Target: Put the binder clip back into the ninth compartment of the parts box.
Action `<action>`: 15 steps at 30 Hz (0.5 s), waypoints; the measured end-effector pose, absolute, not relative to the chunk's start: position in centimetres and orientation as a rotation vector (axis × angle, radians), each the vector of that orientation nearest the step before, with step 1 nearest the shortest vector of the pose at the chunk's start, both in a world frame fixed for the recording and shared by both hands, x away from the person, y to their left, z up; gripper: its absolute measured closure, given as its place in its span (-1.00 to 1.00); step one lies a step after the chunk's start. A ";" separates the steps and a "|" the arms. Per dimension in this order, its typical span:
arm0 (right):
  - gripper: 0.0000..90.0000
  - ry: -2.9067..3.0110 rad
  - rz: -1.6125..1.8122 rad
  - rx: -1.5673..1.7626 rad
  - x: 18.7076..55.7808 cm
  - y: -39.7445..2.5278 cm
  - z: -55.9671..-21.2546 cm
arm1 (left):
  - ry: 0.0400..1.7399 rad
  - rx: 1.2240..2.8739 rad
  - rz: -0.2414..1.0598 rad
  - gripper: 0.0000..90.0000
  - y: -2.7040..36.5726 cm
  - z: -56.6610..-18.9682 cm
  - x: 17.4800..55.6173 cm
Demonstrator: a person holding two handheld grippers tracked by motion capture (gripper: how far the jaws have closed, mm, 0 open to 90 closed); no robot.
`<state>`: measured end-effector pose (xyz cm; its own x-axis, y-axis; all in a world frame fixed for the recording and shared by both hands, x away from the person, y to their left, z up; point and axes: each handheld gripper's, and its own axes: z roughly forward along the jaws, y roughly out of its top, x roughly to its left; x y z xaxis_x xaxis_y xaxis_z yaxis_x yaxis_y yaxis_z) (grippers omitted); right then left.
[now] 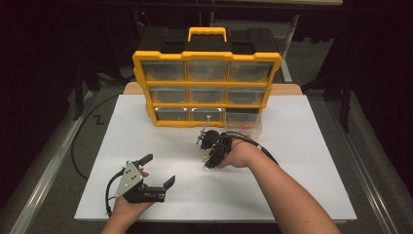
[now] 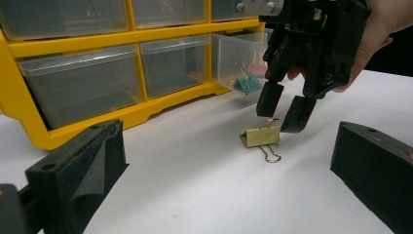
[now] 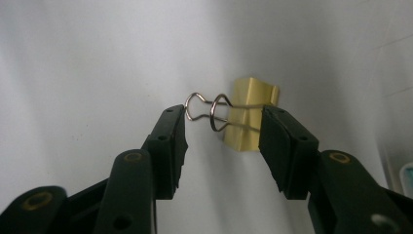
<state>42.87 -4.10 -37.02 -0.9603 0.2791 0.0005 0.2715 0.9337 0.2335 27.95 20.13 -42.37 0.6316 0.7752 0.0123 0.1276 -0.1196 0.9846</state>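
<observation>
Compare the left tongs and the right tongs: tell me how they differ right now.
The right tongs point down over the yellow binder clip, jaws either side of its wire handles; the left tongs lie low near the table's front, nothing between the jaws. The left tongs gape wider than the right tongs. The right tongs sit close to the yellow organizer; the left tongs sit farther back. Both are open and black.

The right gripper (image 3: pixel 221 141), jaws apart, flanks a yellow binder clip (image 3: pixel 251 114), seemingly not touching it.

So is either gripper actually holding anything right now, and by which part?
Nothing is held. The right gripper stands open around the yellow binder clip on the table; the left gripper is open and empty.
</observation>
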 end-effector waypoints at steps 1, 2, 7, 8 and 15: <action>0.24 3.057 0.368 0.440 42.8 -4.0 -37.1 | 0.761 1.622 0.655 -1.00 20.1 -42.4 28.0; 0.25 3.060 0.374 0.436 42.8 -3.8 -37.1 | 0.761 1.622 0.655 -1.00 20.1 -42.4 28.0; 0.36 3.053 0.358 0.428 42.9 -3.3 -37.2 | 0.762 1.617 0.656 -1.00 20.2 -42.3 27.9; 0.38 3.050 0.362 0.425 42.9 -3.3 -37.2 | 0.761 1.617 0.657 -1.00 20.2 -42.3 27.9; 0.59 3.055 0.351 0.443 43.2 -3.5 -37.0 | 0.760 1.618 0.656 -1.00 20.2 -42.3 27.9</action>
<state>43.21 -3.45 -37.05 -0.9587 0.2843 -0.0016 0.2765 0.9338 0.2270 27.90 20.21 -42.33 0.6310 0.7757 0.0109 0.1247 -0.1153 0.9855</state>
